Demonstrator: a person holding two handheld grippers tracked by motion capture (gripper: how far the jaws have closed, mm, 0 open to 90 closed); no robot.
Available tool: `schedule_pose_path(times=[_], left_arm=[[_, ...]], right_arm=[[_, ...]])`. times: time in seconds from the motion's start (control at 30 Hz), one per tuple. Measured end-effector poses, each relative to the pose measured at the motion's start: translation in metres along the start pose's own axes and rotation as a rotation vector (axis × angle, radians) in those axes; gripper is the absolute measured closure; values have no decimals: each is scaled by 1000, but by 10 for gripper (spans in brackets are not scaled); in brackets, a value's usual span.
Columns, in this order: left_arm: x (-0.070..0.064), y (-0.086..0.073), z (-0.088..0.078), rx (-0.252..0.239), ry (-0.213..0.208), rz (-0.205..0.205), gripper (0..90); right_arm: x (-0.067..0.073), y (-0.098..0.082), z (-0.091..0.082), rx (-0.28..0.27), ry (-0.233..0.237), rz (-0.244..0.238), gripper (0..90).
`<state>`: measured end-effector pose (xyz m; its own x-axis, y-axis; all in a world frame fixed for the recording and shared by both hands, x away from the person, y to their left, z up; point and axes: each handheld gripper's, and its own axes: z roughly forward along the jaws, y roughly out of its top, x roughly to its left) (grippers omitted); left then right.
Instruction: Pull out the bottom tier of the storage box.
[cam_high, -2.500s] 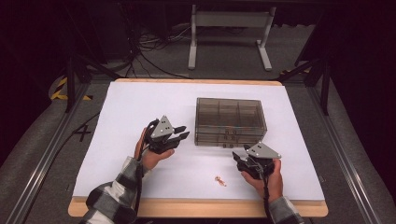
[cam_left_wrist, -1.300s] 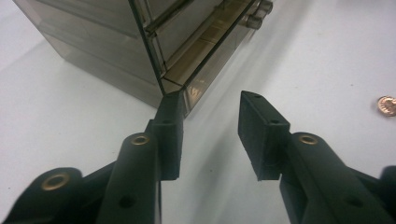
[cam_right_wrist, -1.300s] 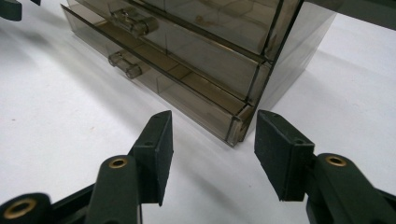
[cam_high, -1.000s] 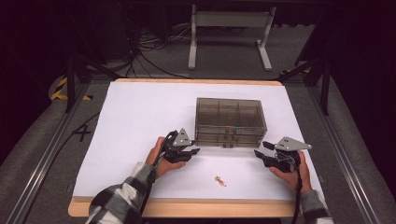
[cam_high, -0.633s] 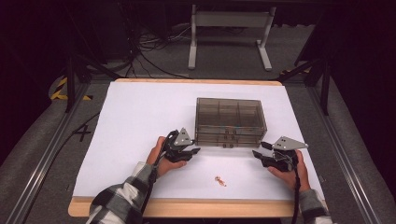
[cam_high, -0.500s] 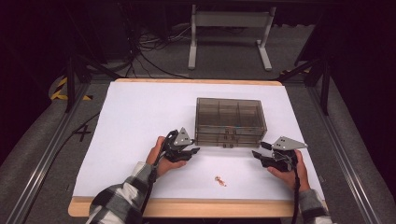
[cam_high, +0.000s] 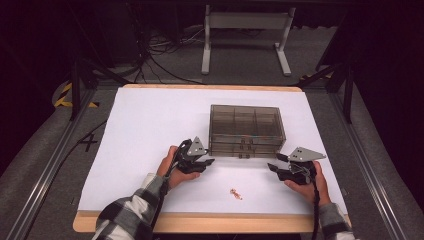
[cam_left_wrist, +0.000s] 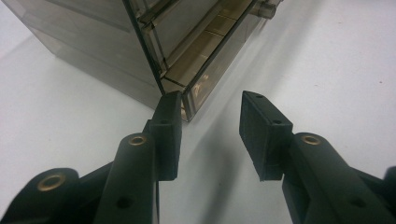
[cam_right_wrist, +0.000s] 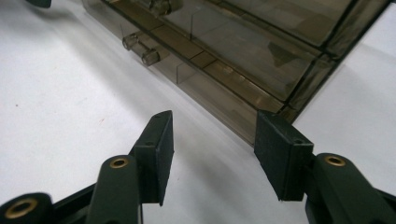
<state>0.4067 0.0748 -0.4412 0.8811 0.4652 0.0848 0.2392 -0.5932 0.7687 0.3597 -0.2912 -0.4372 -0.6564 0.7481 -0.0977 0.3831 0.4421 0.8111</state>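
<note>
- In the high view, a smoky transparent drawer box (cam_high: 247, 130) stands a little right of the middle of the frame, on the white sheet (cam_high: 150, 120) that covers the table.
- The left gripper (cam_high: 206, 163) is at the lower left corner of the box, held by the left hand (cam_high: 172, 167); its tips are very close to the front of the box.
- In the left gripper view, the jaws stand apart and have just been opening. One pad (cam_left_wrist: 169, 130) is right at the bottom corner of the box (cam_left_wrist: 140, 51), and I cannot tell if it touches. Between the jaws is only white sheet.
- The right gripper (cam_high: 274, 167) is at the lower right corner of the box, with the right hand (cam_high: 310, 182) below it in the frame.
- In the right gripper view, its jaws are also apart and hold nothing. The front edge of the box (cam_right_wrist: 243, 60) with its small round knobs (cam_right_wrist: 150, 57) lies just past the tips.
- A small reddish object (cam_high: 235, 193) lies on the sheet in the lower middle of the high view, between both hands and apart from them.
</note>
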Motion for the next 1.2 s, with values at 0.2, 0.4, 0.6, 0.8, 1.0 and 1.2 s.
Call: schedule_pose_path(times=[0.2,0.4,0.6,0.8,1.0,1.2], left_arm=[[1,1,1,6,-12,-6,594],[1,1,2,6,-15,-7,593],[2,2,3,11,-22,-8,587],[1,2,3,19,-24,-4,627],[3,2,0,33,-23,12,752],[3,2,-1,17,-38,-12,775]], right_arm=[[-5,-2,-4,-3,-31,18,471],[-6,-2,2,19,-38,11,461],[-7,-2,5,25,-28,8,469],[-8,-3,2,24,-15,19,554],[-9,-4,-1,24,-23,26,657],[-11,-5,-3,19,-38,33,773]])
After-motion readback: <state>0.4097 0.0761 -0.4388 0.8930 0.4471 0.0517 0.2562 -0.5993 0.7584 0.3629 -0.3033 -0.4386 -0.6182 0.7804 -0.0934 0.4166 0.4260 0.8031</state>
